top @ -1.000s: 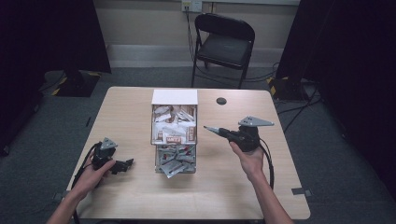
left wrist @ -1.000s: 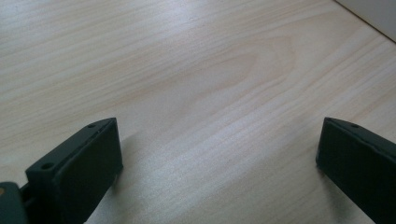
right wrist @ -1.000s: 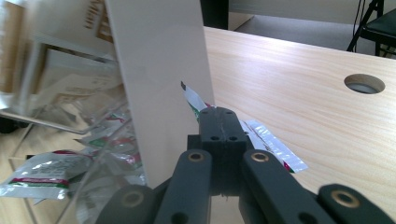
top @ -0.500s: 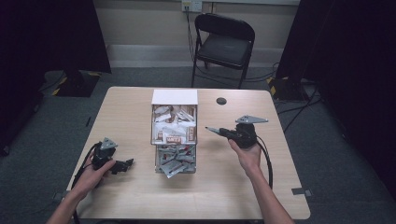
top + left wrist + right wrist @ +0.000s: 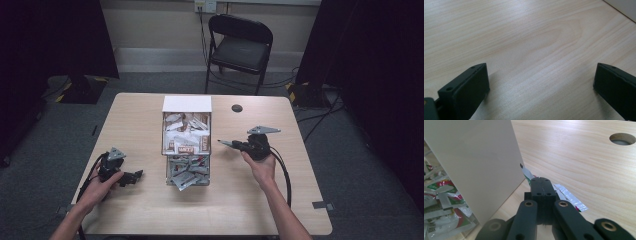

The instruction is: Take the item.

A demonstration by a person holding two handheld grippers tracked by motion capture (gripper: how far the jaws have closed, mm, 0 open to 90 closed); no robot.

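A box [image 5: 186,105] with a white flap and clear walls stands mid-table, holding several sachets [image 5: 185,172]. In the right gripper view its white wall [image 5: 474,162] fills the left, with sachets [image 5: 441,202] behind clear plastic below. My right gripper [image 5: 221,143] hovers just right of the box, shut on a single sachet [image 5: 570,197] whose white, green and red ends poke out either side of the closed jaws [image 5: 541,182]. My left gripper [image 5: 138,175] rests on the table left of the box, open, with bare wood between its jaws [image 5: 541,80].
A round cable hole [image 5: 236,108] lies in the tabletop behind the right gripper, also seen in the right gripper view as a hole [image 5: 622,138]. A black folding chair [image 5: 240,45] stands beyond the table's far edge. Cables trail from both grippers.
My right gripper has dropped slightly and drifted a little toward me, still beside the box. The left gripper has not moved.
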